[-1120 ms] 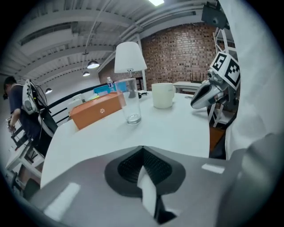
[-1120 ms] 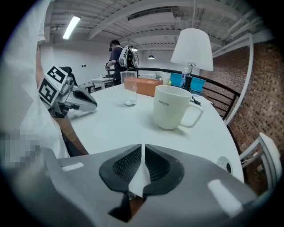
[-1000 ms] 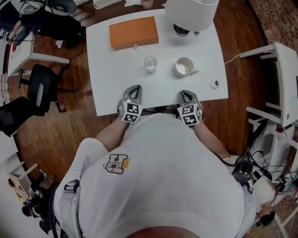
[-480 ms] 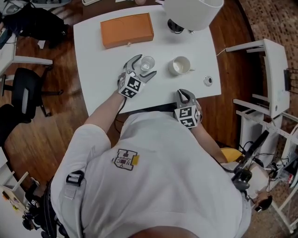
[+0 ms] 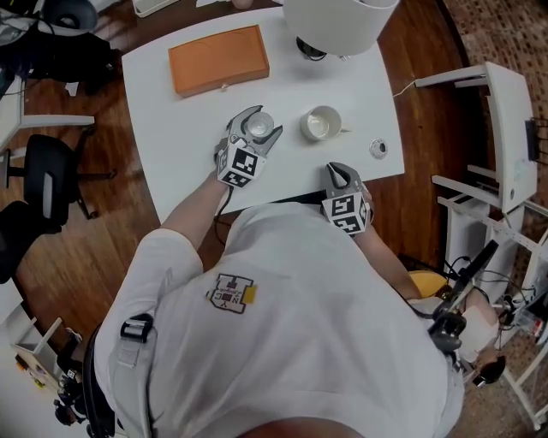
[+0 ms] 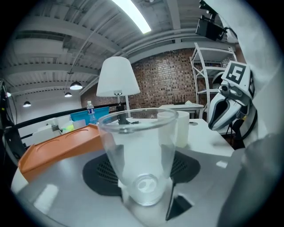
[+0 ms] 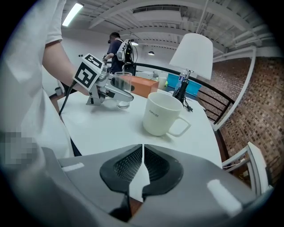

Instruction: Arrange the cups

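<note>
A clear glass stands upright on the white table, left of a white mug whose handle points right. My left gripper reaches in from the near side with one finger on each side of the glass, and its jaws are closing. In the left gripper view the glass fills the space between the dark pads, which lie close beside its walls. My right gripper is shut and empty at the table's near edge, pointing at the mug.
An orange box lies at the table's far left and a white lamp stands at the far edge. A small round object sits near the right edge. A white rack stands to the right, and office chairs to the left.
My left gripper went from the table's near edge out to the glass, spread its fingers around it, and has narrowed them since. The right gripper stayed shut near the edge.
</note>
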